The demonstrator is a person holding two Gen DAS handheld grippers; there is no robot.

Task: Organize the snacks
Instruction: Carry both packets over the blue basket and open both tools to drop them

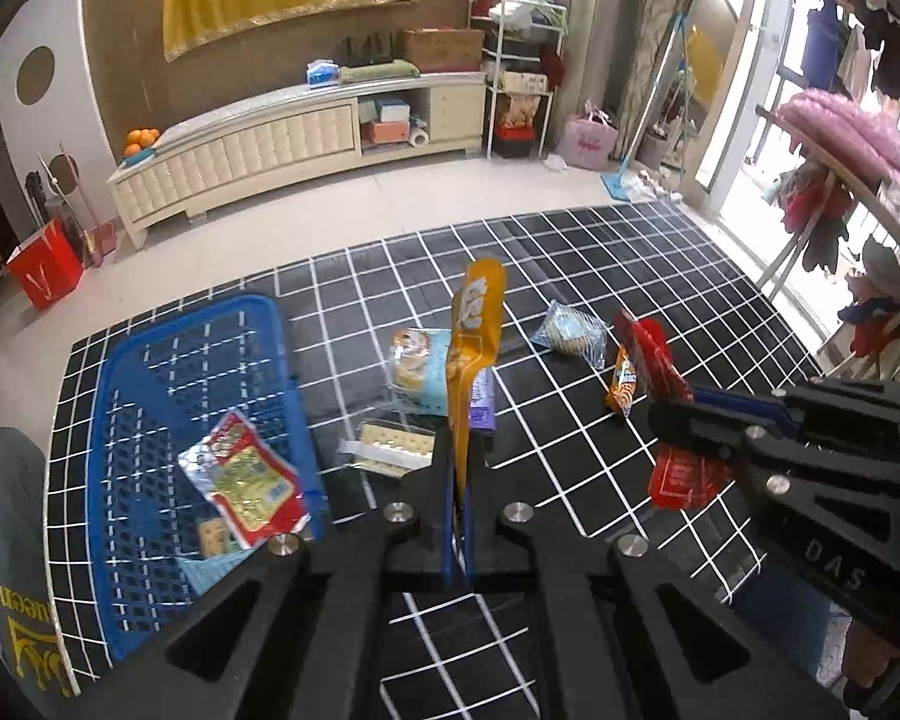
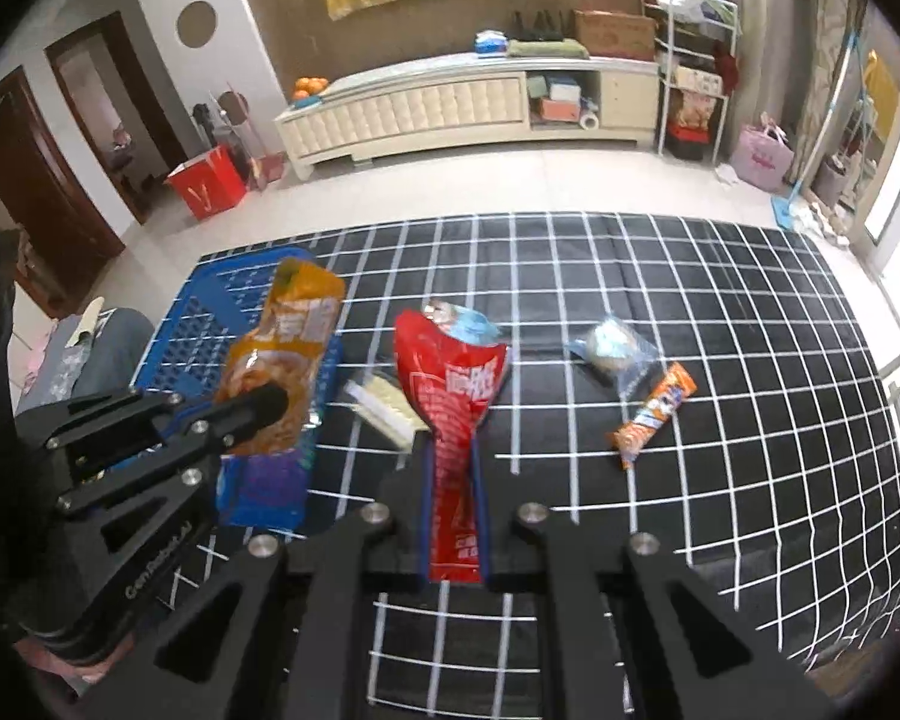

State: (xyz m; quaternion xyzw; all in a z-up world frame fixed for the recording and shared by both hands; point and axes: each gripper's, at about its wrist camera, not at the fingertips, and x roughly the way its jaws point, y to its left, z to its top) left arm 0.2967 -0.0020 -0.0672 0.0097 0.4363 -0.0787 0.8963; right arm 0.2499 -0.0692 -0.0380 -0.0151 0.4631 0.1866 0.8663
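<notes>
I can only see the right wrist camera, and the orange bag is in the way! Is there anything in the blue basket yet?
Observer: Yes. In the left wrist view, the blue basket holds a red-and-yellow packet.
Operator: Just that one?
Observer: No, a small cracker pack pokes out from under it.
Operator: Is the orange bag held tight?
Observer: The left gripper is shut on the orange pouch near its bottom edge. The pouch stands upright between the fingers.
</notes>
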